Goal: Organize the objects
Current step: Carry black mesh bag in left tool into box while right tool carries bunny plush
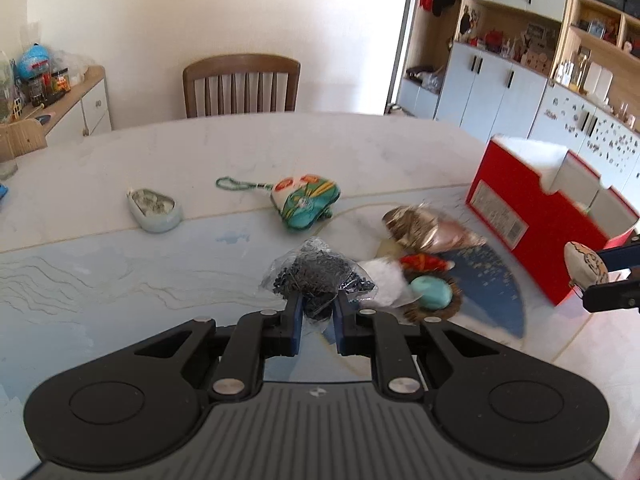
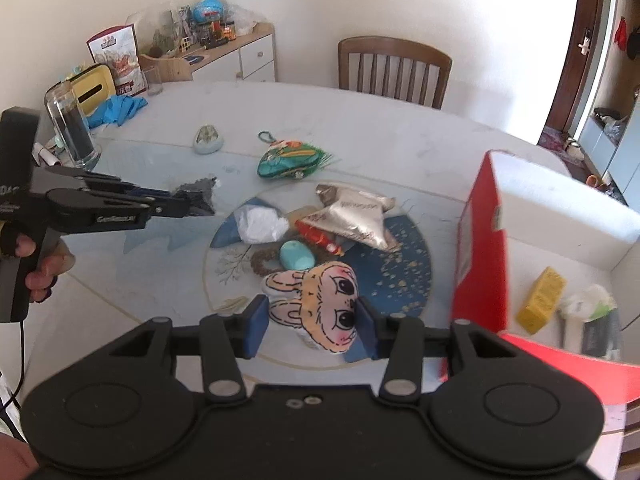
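Behind the far table edge (image 2: 360,120), a wooden slat-back chair (image 1: 241,85) against a pale wall. To one side, a white sideboard (image 2: 248,56) crowded with jars, packets and a blue round thing; by the near table corner, a clear glass jar (image 2: 72,124), a drinking glass (image 2: 153,80), crumpled blue gloves (image 2: 118,109). Opposite, pale cupboards with open wooden shelves (image 1: 532,36) full of small ornaments.
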The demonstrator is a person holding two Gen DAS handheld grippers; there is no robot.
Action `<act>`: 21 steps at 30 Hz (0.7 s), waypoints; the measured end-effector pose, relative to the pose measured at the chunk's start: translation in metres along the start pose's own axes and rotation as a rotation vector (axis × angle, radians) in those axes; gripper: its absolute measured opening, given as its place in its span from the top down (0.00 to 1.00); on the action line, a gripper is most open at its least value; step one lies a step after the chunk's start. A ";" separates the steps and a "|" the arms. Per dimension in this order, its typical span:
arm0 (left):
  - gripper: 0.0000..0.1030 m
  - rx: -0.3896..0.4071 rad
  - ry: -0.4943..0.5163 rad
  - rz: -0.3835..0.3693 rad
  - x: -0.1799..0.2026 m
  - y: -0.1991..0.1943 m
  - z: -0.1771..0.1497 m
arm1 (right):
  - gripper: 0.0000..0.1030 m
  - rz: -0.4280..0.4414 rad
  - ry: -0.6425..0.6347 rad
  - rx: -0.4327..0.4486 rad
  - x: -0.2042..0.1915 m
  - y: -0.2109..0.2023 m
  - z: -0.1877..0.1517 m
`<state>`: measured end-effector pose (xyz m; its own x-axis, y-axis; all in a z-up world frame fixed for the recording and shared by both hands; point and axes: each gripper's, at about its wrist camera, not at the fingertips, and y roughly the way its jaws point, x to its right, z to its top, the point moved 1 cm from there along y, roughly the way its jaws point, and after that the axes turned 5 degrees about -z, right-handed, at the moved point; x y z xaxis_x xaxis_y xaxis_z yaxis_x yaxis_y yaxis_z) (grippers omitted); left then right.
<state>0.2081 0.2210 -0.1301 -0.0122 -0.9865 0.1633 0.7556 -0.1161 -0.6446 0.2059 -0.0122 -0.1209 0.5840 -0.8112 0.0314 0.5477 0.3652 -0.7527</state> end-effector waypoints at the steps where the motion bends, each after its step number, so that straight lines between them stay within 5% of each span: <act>1: 0.85 0.011 -0.003 -0.009 0.003 -0.005 0.002 | 0.56 0.001 0.002 0.005 0.003 -0.005 0.002; 21: 0.85 0.087 0.122 -0.154 0.128 -0.025 0.061 | 0.56 -0.081 0.061 0.096 0.101 -0.056 0.008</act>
<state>0.2278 0.1046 -0.0472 -0.2069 -0.9652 0.1600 0.7927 -0.2612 -0.5509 0.2388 -0.1109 -0.0707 0.4992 -0.8652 0.0473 0.6485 0.3368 -0.6827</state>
